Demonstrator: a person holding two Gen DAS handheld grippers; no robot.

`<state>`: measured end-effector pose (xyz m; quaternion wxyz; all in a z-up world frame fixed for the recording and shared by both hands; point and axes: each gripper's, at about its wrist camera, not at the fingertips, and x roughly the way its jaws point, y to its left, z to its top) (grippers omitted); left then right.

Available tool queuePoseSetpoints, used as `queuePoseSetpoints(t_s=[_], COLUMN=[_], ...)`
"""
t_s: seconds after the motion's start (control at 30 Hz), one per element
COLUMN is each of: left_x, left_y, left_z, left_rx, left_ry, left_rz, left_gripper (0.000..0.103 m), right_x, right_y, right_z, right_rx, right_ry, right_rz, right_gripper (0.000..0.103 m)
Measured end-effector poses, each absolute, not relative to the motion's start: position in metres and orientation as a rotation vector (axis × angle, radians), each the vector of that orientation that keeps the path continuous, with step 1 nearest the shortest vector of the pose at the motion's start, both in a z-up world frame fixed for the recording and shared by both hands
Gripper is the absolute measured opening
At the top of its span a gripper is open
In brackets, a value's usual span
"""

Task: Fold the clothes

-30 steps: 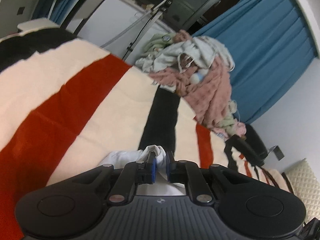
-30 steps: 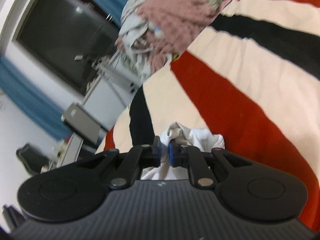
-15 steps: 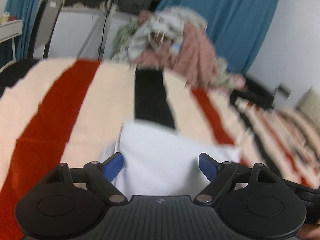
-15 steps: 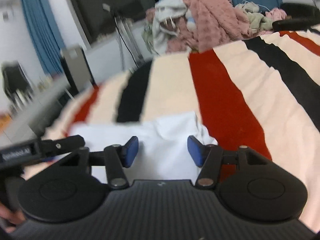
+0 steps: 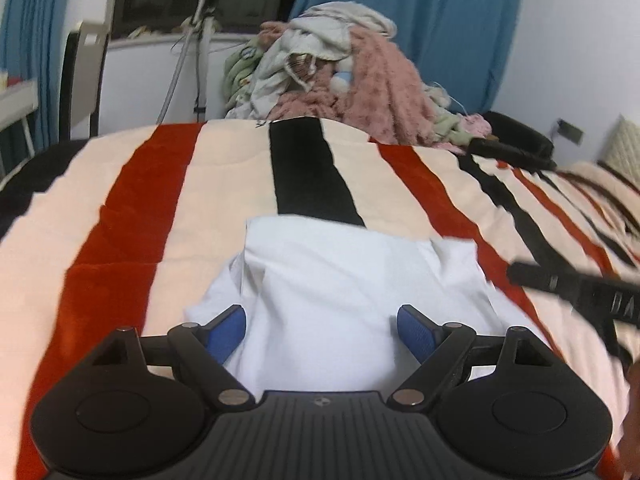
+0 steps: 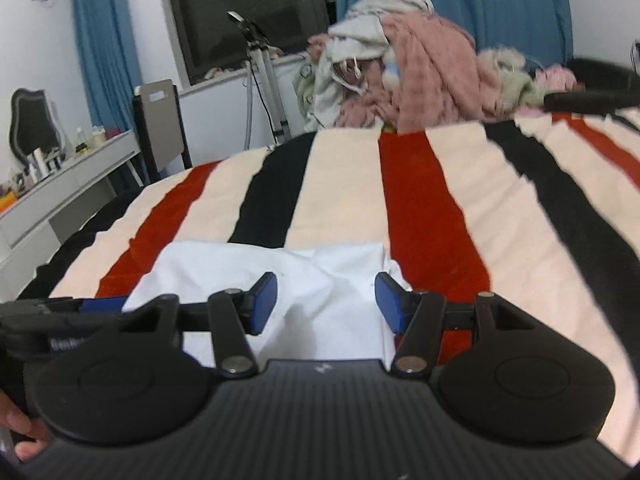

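Note:
A white garment (image 5: 336,280) lies folded flat on the striped bed cover (image 5: 168,200), a small flap sticking out at its left side. My left gripper (image 5: 322,326) hovers open just over its near edge, blue pads wide apart, nothing held. In the right wrist view the same white garment (image 6: 280,272) lies under my right gripper (image 6: 326,300), which is open too and holds nothing. The other gripper's dark body shows at the edge of each view.
A heap of unfolded clothes (image 5: 340,72), pink, white and green, is piled at the far end of the bed. A black chair (image 5: 516,144) stands at the far right. A grey desk (image 6: 60,184) with small bottles and a tripod stand (image 6: 260,80) are left of the bed.
One second ago both grippers were shut on bunched white cloth. They have let go and opened, and the garment now lies spread flat on the bed. Both views have levelled out.

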<state>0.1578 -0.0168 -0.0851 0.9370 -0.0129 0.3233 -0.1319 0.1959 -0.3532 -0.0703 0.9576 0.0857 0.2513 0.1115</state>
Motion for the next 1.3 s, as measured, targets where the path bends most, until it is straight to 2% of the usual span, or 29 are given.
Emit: queuePoseSetpoints(t_s=[0.43, 0.67, 0.83, 1.03, 1.1, 1.2, 1.3], left_x=[0.113, 0.085, 0.069, 0.081, 0.092, 0.105, 0.109], left_y=[-0.004, 0.008, 0.024, 0.043, 0.052, 0.063, 0.069], left_z=[-0.086, -0.065, -0.054, -0.098, -0.111, -0.123, -0.126], left_rx=[-0.027, -0.121, -0.317, -0.639, -0.750, -0.874, -0.930], left_ry=[0.697, 0.687, 0.729, 0.972, 0.978, 0.928, 0.862], left_rz=[-0.219, -0.225, -0.236, -0.244, -0.221, -0.179, -0.163], left_gripper=[0.084, 0.085, 0.087, 0.087, 0.087, 0.081, 0.069], right_x=[0.160, 0.156, 0.154, 0.153, 0.152, 0.151, 0.147], right_y=[-0.337, -0.336, -0.335, -0.338, -0.338, -0.342, -0.354], right_z=[-0.104, -0.115, -0.115, -0.115, -0.115, -0.114, -0.109], right_rx=[0.167, 0.196, 0.204, 0.231, 0.241, 0.281, 0.415], right_ry=[0.609, 0.631, 0.630, 0.635, 0.638, 0.640, 0.642], right_rz=[0.205, 0.197, 0.194, 0.190, 0.189, 0.185, 0.190], right_gripper=[0.056, 0.055, 0.055, 0.055, 0.055, 0.055, 0.059])
